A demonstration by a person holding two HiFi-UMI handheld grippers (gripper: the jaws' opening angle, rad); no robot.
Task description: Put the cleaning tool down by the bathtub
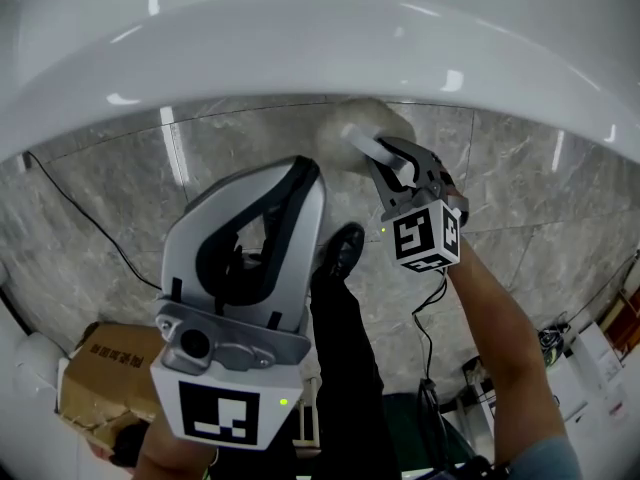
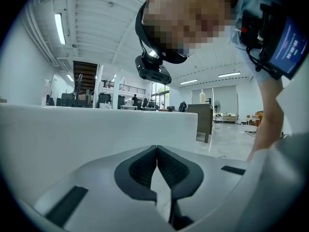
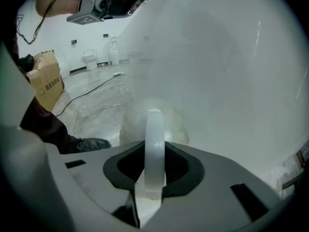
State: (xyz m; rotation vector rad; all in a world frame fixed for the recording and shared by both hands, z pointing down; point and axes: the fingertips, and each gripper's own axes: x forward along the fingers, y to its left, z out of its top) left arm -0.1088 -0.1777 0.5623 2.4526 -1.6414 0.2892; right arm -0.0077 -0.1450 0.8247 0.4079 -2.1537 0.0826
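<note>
Two printed surfaces show, and neither gives readable words. The brown cardboard box (image 1: 100, 363) on the marble floor (image 1: 520, 198) carries a line of dark characters, seen again in the right gripper view (image 3: 46, 83), but too small to make out. The cube on each gripper bears only a black-and-white square marker.

The cleaning tool (image 1: 362, 133) is held by the right gripper (image 1: 392, 166) close to the white bathtub (image 1: 320, 48). The tool's long axis follows the gripper's own line, with its flat white handle (image 3: 154, 139) running straight out from the jaws. Its pale, fluffy round head (image 3: 179, 129) sits at the far end and points at the tub's curved outer wall (image 3: 231, 81). In the head view the handle slants up and to the left from the jaws, and the head lies low under the overhanging rim, just beside the tub wall. Whether it touches the wall or the floor cannot be told. The right gripper's (image 3: 154, 154) dark pads are clamped on the handle from both sides.

The left gripper (image 1: 305, 165) is raised nearer the camera, well apart from the tool. Its jaws are together at the tips with nothing between them — the left gripper view (image 2: 157, 151) shows the ribbed pads meeting.

A black shoe (image 1: 345, 248) stands on the floor between the two grippers, and a thin black cable (image 1: 80, 213) crosses the marble to the left.
</note>
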